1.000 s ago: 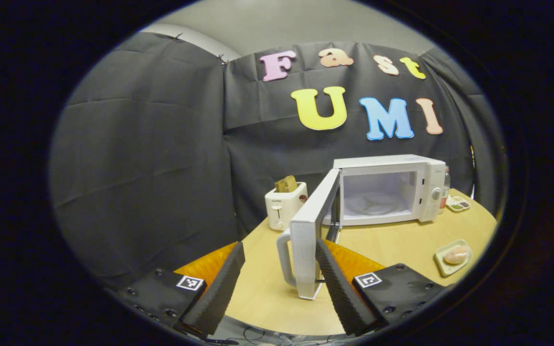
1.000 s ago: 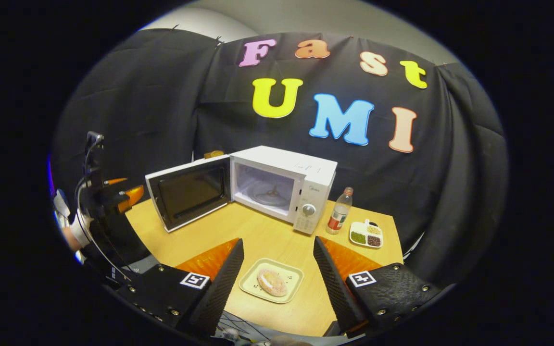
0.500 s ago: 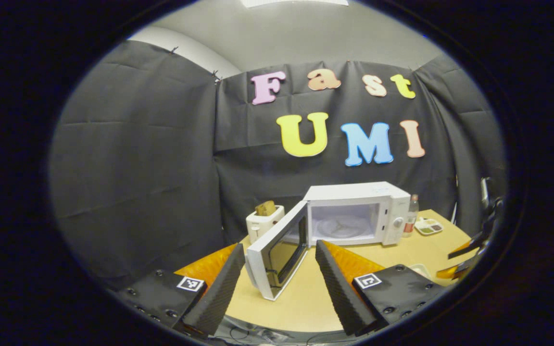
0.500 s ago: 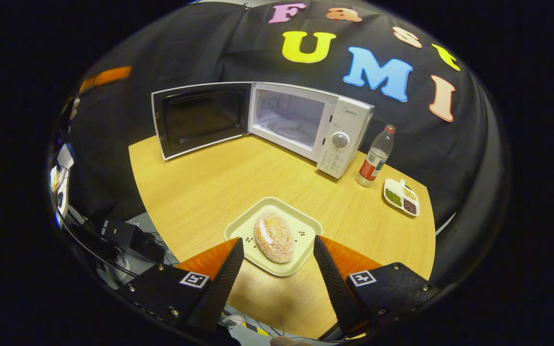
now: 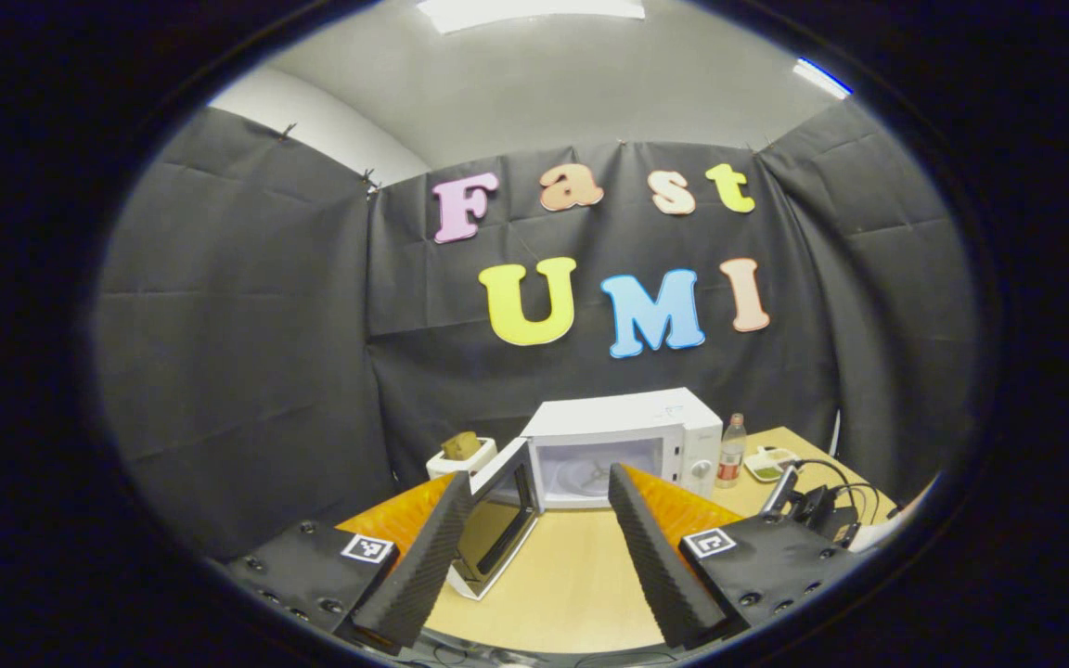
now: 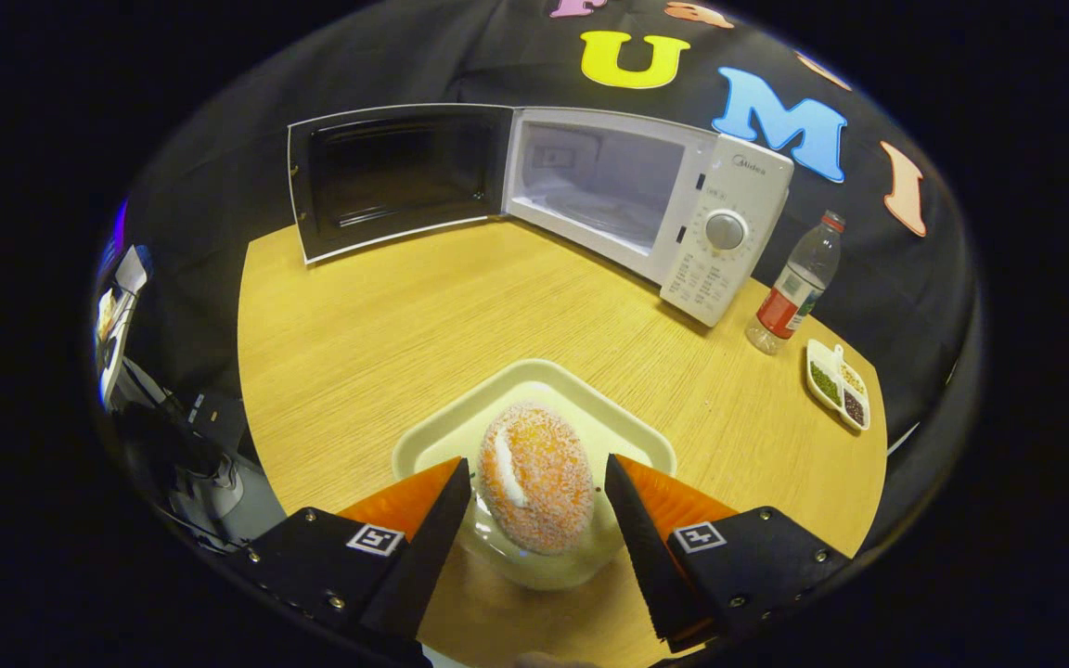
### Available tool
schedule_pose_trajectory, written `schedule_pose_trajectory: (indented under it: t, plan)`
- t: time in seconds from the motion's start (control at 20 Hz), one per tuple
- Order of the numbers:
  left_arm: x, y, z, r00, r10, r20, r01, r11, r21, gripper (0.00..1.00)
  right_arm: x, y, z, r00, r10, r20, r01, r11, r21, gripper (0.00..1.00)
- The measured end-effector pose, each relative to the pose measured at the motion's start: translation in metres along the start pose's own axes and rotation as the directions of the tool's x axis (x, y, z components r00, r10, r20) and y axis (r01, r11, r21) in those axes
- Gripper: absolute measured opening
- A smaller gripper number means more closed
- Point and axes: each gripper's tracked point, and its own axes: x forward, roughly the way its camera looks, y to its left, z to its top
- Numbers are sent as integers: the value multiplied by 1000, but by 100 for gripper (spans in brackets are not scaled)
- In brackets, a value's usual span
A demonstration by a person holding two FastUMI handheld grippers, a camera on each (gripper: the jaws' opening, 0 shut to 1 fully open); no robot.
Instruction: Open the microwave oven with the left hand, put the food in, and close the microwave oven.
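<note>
Right gripper (image 6: 534, 529) had dropped steeply in the past second: a second earlier the sugared pastry (image 6: 536, 487) lay well ahead of it, and now it sat between the two spread fingers, which flanked it without visibly pressing on it. That pastry rested on a pale square plate (image 6: 632, 438) at the near edge of the counter (image 6: 386, 315), at 6 o'clock in the right gripper view. By my reading the pick-up was about to start, with closing on the food as the next move. Farther off, at 12 o'clock, the microwave (image 6: 729, 227) stood with its door (image 6: 395, 176) swung fully aside toward 11 o'clock and its cavity bare, so the opening step looked done. A bottle (image 6: 794, 288) and a small divided dish (image 6: 836, 382) stood beside the oven toward 3 o'clock. Left gripper (image 5: 534, 547) had meanwhile drawn back from the door, which had been close between its fingers a second before; it was wide open and held nothing. In its view the oven sat small at 12 o'clock beyond the fingers, a toaster (image 5: 460, 455) just beside it at 11 o'clock, and the other gripper showed low at 4 o'clock.
</note>
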Motion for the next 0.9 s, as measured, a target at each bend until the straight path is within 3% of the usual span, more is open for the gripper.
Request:
schedule_pose_trajectory:
  t: [0.2,0.35,0.45,0.5,0.55,0.6,0.65,0.75,0.9]
  plan:
    - [12,1,0,1000,-21,-13,22,1000,9,100,20,-1,0,1000,-1,-16,1,1000,10,91]
    - [27,4,-1,999,-45,-17,45,999,3,100,25,4,1,998,42,-44,-39,997,60,89]
    - [37,7,-3,998,-64,-14,64,998,-10,100,26,3,1,997,43,-63,-38,997,74,77]
    - [41,8,-2,998,-68,-12,68,998,-13,100,24,2,3,996,42,-76,-36,997,72,76]
    - [46,12,-4,997,-74,-12,74,997,-16,100,24,4,-1,993,52,-103,-44,996,77,67]
    - [50,14,-4,997,-80,-12,80,997,-19,100,21,3,1,991,52,-121,-42,996,83,69]
    - [55,15,-4,996,-87,-6,87,996,-22,100,19,5,4,989,74,-130,-63,994,87,60]
    - [62,19,-7,995,-100,-4,100,995,-29,100,10,3,18,990,80,-113,-69,992,102,60]
    - [72,31,-15,994,-111,-6,111,993,-41,100,-1,6,64,994,103,-39,-92,973,213,59]
